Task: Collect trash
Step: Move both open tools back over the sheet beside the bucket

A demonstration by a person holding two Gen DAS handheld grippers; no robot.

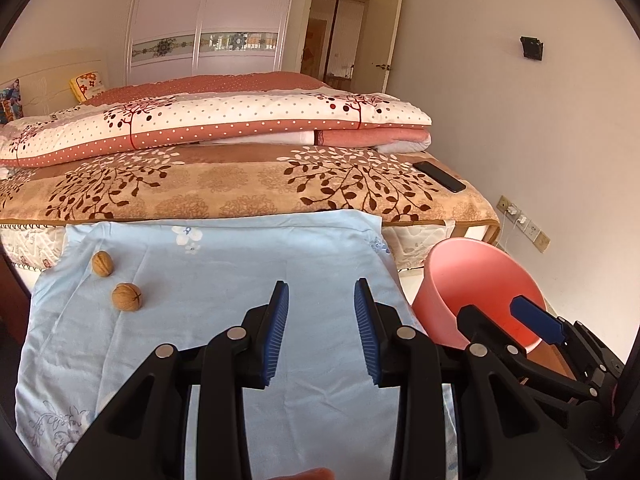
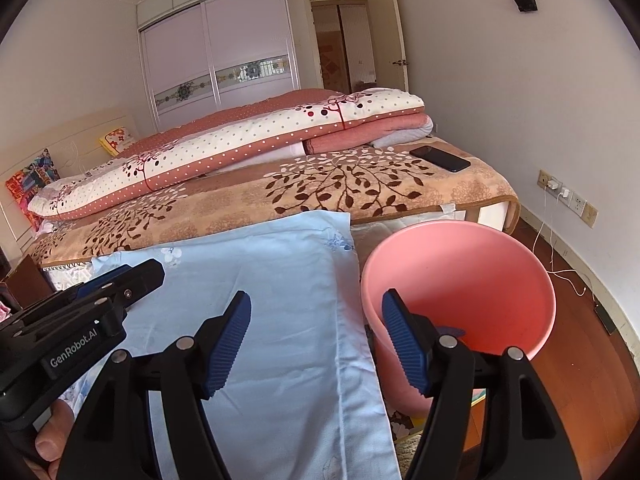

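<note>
Two walnuts lie on the light blue cloth [image 1: 240, 280] at its left side: one farther back [image 1: 102, 263] and one nearer [image 1: 127, 297]. My left gripper [image 1: 321, 298] is open and empty above the cloth, to the right of the walnuts. A pink bucket [image 2: 460, 280] stands on the floor right of the cloth; it also shows in the left wrist view [image 1: 472, 276]. My right gripper [image 2: 316, 306] is open and empty, its right finger over the bucket's near rim, its left over the cloth [image 2: 280, 280]. The walnuts are hidden in the right wrist view.
A bed with a brown leaf-patterned blanket [image 1: 240, 184] and folded quilts [image 1: 224, 120] lies behind the cloth. A black phone [image 1: 439, 176] rests on the bed's right corner. Wall sockets with a charger cable [image 2: 560, 192] are on the right wall above the wooden floor.
</note>
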